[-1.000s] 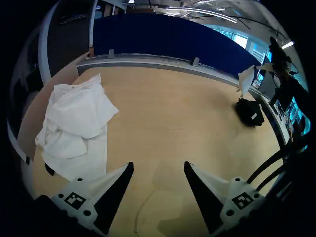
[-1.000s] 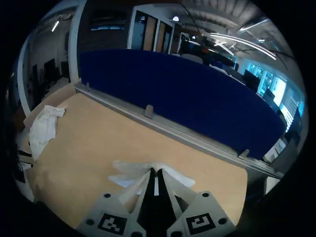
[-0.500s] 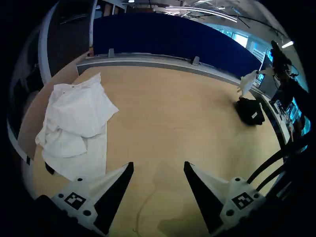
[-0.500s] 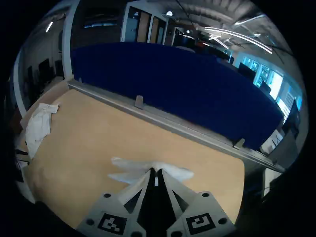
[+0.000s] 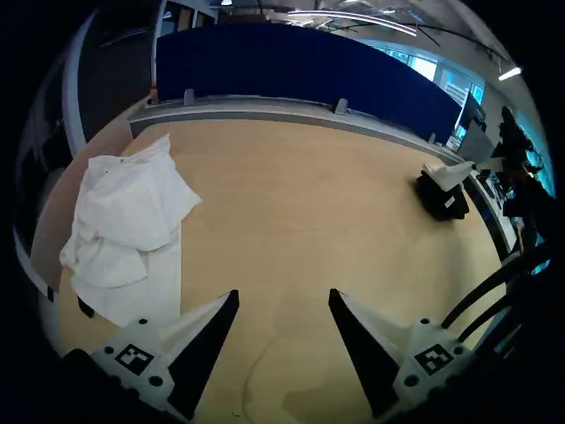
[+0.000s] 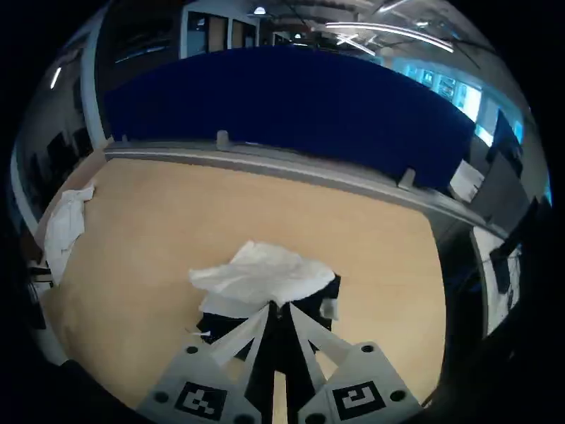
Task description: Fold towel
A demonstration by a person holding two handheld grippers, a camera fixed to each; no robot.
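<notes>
R gripper [image 6: 280, 307]: 2 fingers clamped on towel [image 6: 261, 275], which lies over bag [image 6: 323, 298] near desk [image 5: 304, 191] right edge. L gripper [image 5: 282, 311]: fingers apart, above front edge. Cloth pile [image 5: 131, 219] at left edge.

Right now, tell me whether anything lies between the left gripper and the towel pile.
Nothing visible does. Only bare table separates the open left gripper from the towel pile, which lies off to its left.
</notes>
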